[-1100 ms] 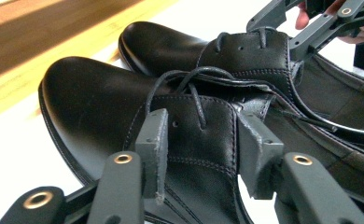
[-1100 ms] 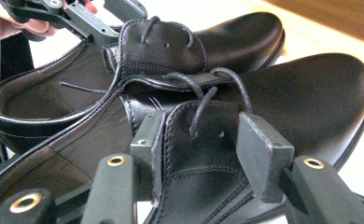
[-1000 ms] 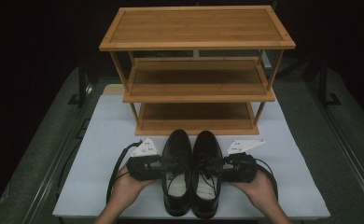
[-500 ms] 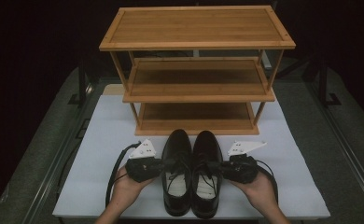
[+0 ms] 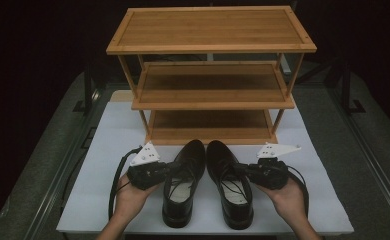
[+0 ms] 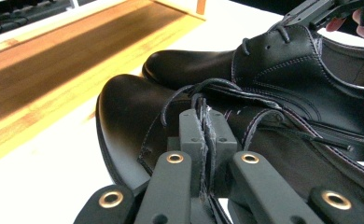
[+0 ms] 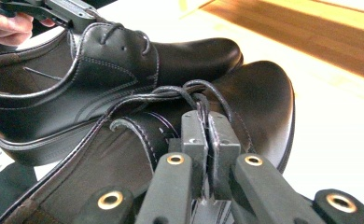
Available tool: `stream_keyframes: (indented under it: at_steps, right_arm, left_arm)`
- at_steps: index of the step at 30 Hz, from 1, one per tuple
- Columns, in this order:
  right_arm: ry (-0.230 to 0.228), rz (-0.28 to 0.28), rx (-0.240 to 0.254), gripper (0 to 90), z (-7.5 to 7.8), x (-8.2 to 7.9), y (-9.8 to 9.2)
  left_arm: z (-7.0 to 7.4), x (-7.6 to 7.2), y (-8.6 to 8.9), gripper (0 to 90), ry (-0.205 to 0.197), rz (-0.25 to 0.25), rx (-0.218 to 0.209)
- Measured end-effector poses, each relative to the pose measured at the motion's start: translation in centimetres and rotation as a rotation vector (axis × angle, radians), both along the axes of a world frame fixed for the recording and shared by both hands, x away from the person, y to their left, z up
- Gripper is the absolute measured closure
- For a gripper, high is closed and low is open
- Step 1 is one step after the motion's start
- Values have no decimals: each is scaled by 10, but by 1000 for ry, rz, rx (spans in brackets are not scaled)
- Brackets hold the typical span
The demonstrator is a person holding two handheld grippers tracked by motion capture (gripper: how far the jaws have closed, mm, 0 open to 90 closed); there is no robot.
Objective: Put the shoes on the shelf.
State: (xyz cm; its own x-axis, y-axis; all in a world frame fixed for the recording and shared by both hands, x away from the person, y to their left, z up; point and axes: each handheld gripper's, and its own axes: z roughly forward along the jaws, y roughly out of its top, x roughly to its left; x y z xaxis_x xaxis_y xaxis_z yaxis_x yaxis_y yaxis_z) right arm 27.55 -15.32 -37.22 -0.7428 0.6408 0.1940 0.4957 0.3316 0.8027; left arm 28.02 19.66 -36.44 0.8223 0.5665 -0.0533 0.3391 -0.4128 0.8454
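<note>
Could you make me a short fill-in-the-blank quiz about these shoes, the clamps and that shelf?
1. The left gripper is shut on the left black leather lace-up shoe; the right gripper is shut on the ___ one.
2. The bamboo shoe rack has ___ shelves.
3. Both shoes' toes point ___ the rack.
4. All stands on a ___ mat.

Missing words: right; three; toward; white
</note>
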Motion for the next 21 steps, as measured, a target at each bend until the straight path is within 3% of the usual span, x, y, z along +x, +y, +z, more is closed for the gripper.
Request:
stream_keyframes:
  at_steps: [7, 21]
  right_arm:
    - [-17, -11, 12, 869, 8, 9, -7]
    - [-53, -68, 9, 869, 15, 55, -12]
  left_arm:
    - [8, 10, 2, 880, -27, 5, -4]
    - [16, 57, -5, 879, -58, 62, 7]
